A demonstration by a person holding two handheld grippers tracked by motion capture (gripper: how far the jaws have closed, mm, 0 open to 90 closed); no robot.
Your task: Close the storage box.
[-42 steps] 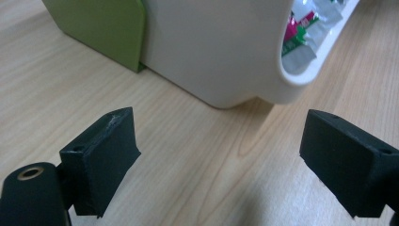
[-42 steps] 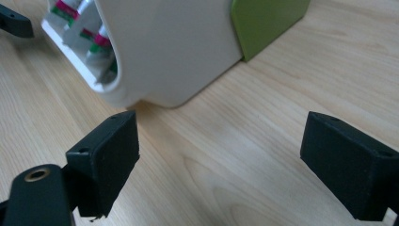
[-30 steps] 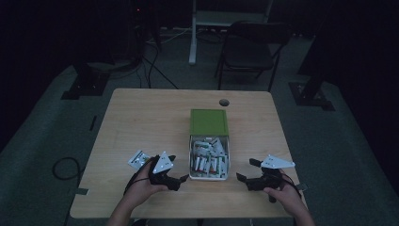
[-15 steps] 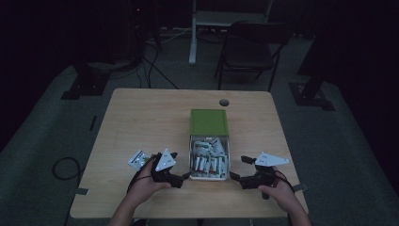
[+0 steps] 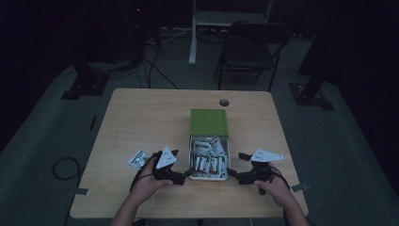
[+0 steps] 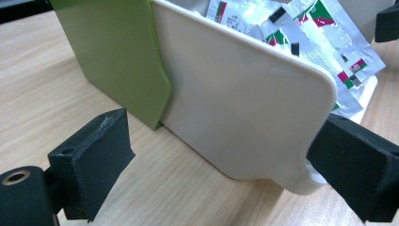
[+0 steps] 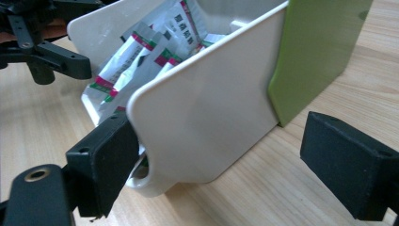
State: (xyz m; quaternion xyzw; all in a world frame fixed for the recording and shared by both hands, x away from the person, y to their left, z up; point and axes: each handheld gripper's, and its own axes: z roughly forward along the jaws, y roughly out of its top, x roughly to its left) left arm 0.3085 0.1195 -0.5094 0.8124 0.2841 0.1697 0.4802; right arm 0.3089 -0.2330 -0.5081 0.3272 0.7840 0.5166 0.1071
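Since a second ago my right gripper has slid in from the table's right edge to the drawer's near right corner, while my left gripper has stayed at the near left corner. Nearest me, both sets of jaws stand wide apart and hold nothing: in the left gripper view one pad sits beside the white side wall and the other touches or nearly touches the front lip, and the right gripper view mirrors that. The white drawer is pulled out toward me from its green sleeve in the middle of the table, and it is loaded with sachets (silver, with red and green print). I judge the step in hand to be pushing the drawer home, so I would keep the two grippers level and press evenly, lest the drawer skew and jam or the sleeve slide away. Off to the left, a loose sachet lies on the table; beyond it stands a chair.
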